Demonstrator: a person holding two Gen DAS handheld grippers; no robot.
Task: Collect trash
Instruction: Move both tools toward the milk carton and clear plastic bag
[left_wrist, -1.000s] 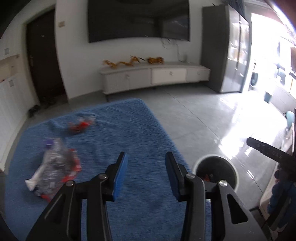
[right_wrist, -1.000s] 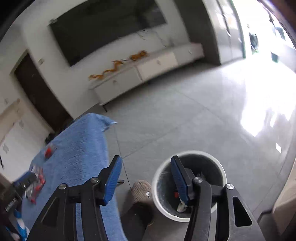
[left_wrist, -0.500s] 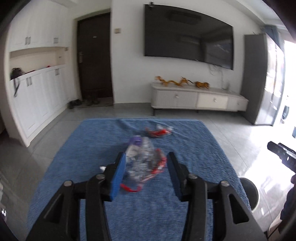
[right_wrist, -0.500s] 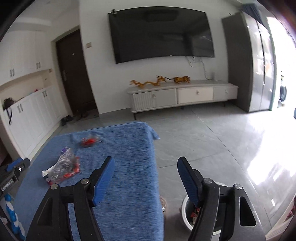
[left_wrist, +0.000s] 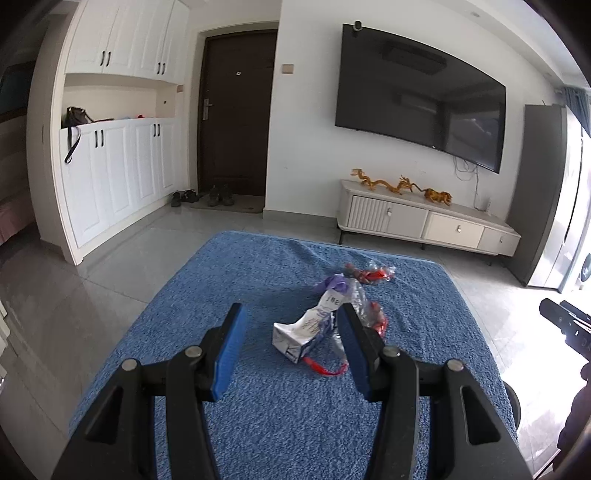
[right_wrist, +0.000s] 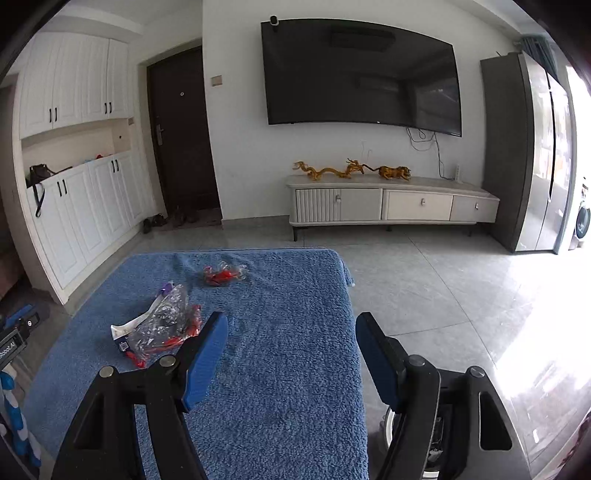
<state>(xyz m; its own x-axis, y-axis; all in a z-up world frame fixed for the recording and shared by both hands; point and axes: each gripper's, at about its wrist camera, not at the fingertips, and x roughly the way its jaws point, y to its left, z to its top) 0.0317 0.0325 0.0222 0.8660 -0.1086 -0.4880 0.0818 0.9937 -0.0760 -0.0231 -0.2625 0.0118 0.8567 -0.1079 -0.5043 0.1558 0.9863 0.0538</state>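
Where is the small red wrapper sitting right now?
In both wrist views the small red wrapper lies on the blue cloth near its far edge, just beyond the bigger trash pile, toward the TV cabinet.

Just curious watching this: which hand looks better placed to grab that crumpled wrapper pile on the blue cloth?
Left. The left gripper is open with the wrapper pile between its jaws; the right gripper points past it.

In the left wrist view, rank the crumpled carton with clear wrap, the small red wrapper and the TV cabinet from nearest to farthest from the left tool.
1. Crumpled carton with clear wrap: between the open left tool's fingers, toward the right one.
2. Small red wrapper: farther back on the blue cloth.
3. TV cabinet: against the far wall, right of centre.
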